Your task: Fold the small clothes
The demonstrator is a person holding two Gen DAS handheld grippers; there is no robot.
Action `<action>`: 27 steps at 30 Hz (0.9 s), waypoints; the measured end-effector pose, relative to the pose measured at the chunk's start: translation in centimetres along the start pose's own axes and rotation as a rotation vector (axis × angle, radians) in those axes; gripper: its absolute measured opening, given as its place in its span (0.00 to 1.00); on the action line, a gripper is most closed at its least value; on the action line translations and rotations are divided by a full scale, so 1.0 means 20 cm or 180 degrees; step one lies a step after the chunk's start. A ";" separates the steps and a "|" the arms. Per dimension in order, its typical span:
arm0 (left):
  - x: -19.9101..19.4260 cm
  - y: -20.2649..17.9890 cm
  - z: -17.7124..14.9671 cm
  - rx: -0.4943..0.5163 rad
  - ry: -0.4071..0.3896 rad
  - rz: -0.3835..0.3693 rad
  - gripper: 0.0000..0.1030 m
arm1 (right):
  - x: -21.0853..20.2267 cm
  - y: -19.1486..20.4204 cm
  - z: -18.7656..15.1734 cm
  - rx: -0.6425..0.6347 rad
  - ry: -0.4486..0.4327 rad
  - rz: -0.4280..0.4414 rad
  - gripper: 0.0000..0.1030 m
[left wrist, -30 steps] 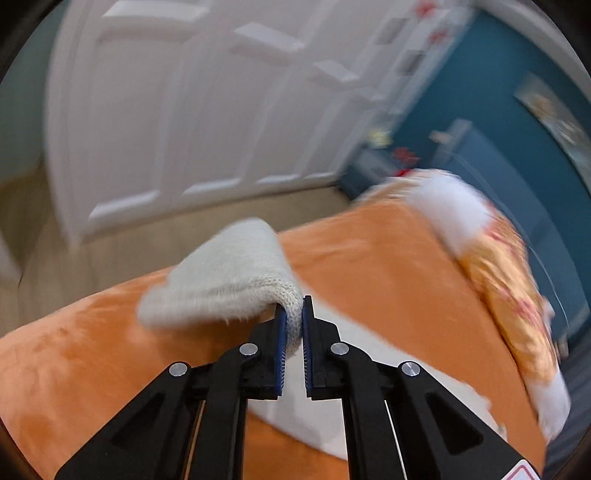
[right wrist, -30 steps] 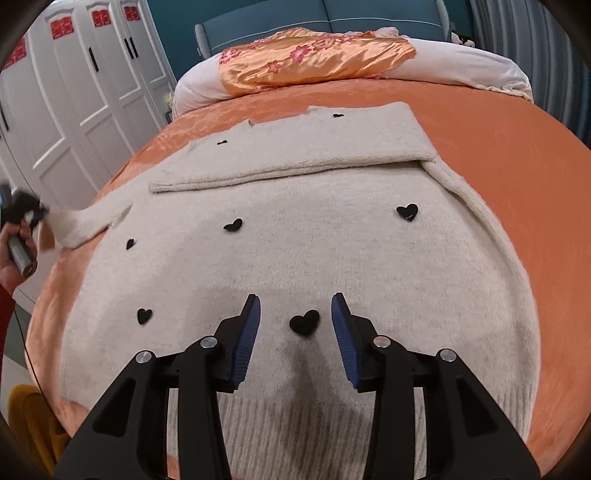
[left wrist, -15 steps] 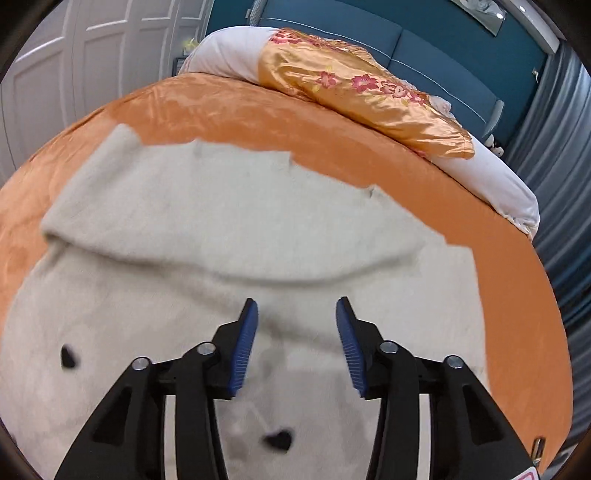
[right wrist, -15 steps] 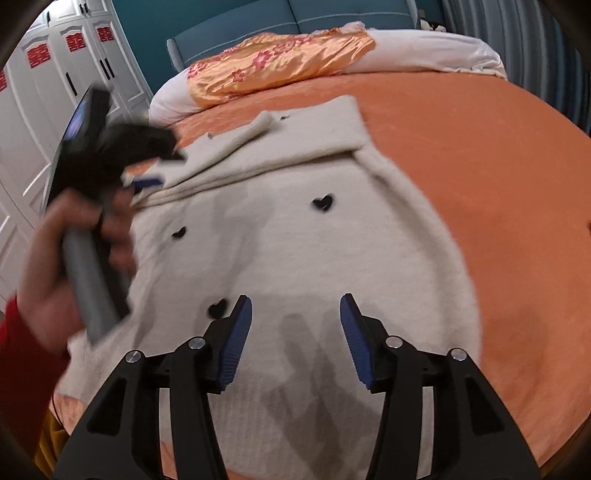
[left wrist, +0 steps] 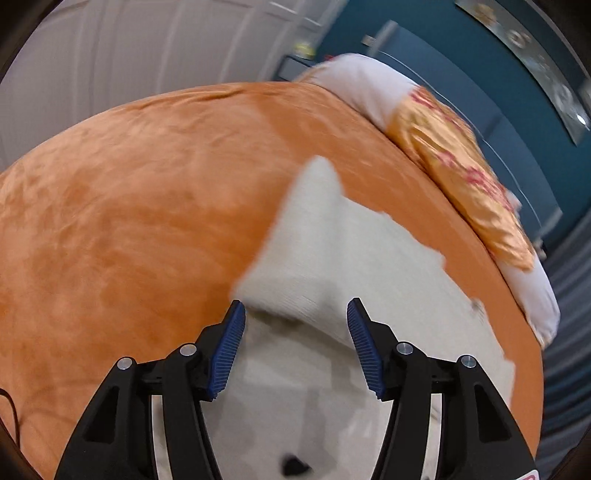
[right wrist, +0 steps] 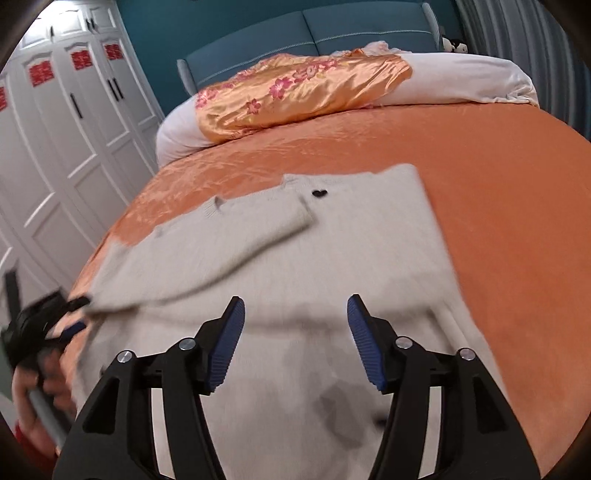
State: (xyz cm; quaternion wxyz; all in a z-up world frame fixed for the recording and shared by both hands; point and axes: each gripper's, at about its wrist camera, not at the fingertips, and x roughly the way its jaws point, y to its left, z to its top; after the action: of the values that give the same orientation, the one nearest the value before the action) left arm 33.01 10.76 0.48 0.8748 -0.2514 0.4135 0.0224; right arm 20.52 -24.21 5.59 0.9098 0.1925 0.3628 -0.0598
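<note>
A cream knit sweater (right wrist: 332, 266) with small black hearts lies flat on the orange bedspread (right wrist: 498, 184). Both sleeves are folded across its chest; the left sleeve (right wrist: 229, 240) lies on top. In the left wrist view the sweater (left wrist: 351, 258) fills the lower right, its folded shoulder corner just ahead of my left gripper (left wrist: 295, 345), which is open and empty. My right gripper (right wrist: 295, 341) is open and empty above the sweater's lower body. The left gripper also shows at the left edge of the right wrist view (right wrist: 72, 315), beside the sweater's left side.
An orange floral quilt (right wrist: 303, 88) and white bedding (right wrist: 472, 77) lie at the head of the bed, against a teal headboard (right wrist: 332, 29). White wardrobe doors (right wrist: 74, 129) stand left of the bed. The bed's left edge is near the sweater.
My left gripper has let go of the sleeve it carried, laid it across the sweater, opened, and drawn back to the sweater's left side. The right gripper moved slightly.
</note>
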 end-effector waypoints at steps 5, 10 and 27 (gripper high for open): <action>0.09 0.08 0.02 -0.0197 0.0148 -0.0057 0.45 | 0.35 0.00 0.17 0.0388 0.0182 0.0068 0.57; 0.13 0.09 0.01 -0.0198 0.0168 -0.0073 0.45 | 0.58 0.05 0.23 0.0471 0.0284 0.0191 0.33; 0.17 -0.01 -0.06 0.0473 -0.0041 0.0390 0.20 | 0.18 -0.13 0.06 0.0465 -0.0127 0.0182 0.07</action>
State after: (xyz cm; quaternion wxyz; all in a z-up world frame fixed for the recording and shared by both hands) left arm 34.50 9.50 -2.50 0.8907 -0.1598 0.4229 0.0468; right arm 23.28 -26.91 3.13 0.9017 0.2675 0.3336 -0.0640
